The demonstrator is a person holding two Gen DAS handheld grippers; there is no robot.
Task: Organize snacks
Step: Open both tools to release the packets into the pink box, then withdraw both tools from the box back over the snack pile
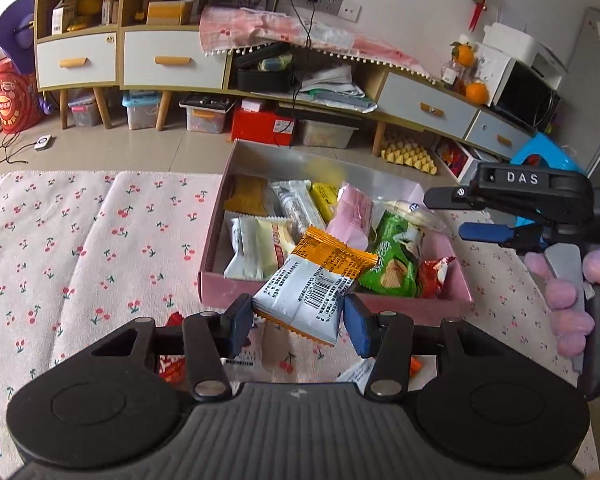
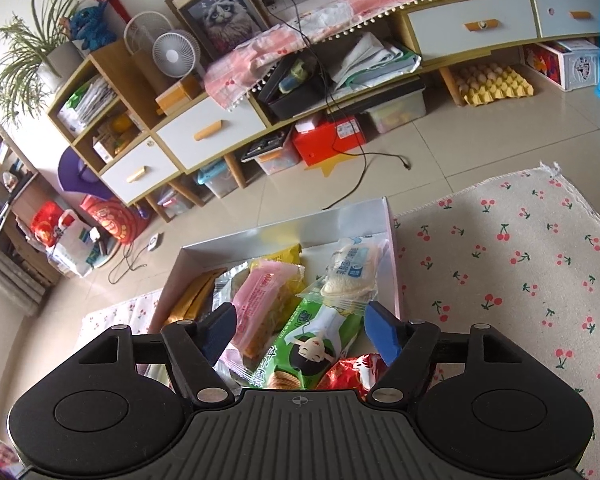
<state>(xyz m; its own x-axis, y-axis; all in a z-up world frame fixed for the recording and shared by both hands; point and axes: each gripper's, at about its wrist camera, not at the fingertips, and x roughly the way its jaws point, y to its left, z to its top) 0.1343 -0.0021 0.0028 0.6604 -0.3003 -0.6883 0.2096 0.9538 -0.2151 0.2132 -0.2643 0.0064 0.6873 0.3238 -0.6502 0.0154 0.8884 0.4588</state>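
My left gripper [image 1: 299,322] pinches an orange-and-white snack packet [image 1: 316,284], barcode side up, tilted, held over the near wall of the pink box [image 1: 220,292]. Both blue pads [image 1: 358,322] press the packet's lower edge.

The left view shows the packet; the right view doesn't. The left view also catches my right gripper [image 1: 456,214] side-on at the box's right edge, fingers parted, nothing between them, pink-gloved hand [image 1: 568,300] on its handle. The right view looks down into the box [image 2: 392,240]: right gripper [image 2: 300,332] spread wide, hovering over a green chip bag [image 2: 304,344], a pink packet [image 2: 260,300], a red wrapper [image 2: 352,372] and a pale rice-cracker pack [image 2: 352,272]. A yellow packet [image 2: 278,258] and a gold one [image 2: 192,300] sit further back.

The left view adds white wafer packs [image 1: 256,248] in the box's left half, plus loose wrappers [image 1: 172,368] on the cloth under my gripper.

The box sits on a cherry-print tablecloth [image 1: 80,240]. Beyond it: tiled floor [image 2: 440,140], a long low cabinet [image 1: 172,60] with white drawers, a desk fan [image 2: 174,54], a framed cat picture [image 2: 224,20], a red box [image 1: 260,124], storage bins [image 1: 140,110], a yellow egg tray [image 2: 496,84], oranges [image 1: 476,92] and a potted plant [image 2: 32,52].
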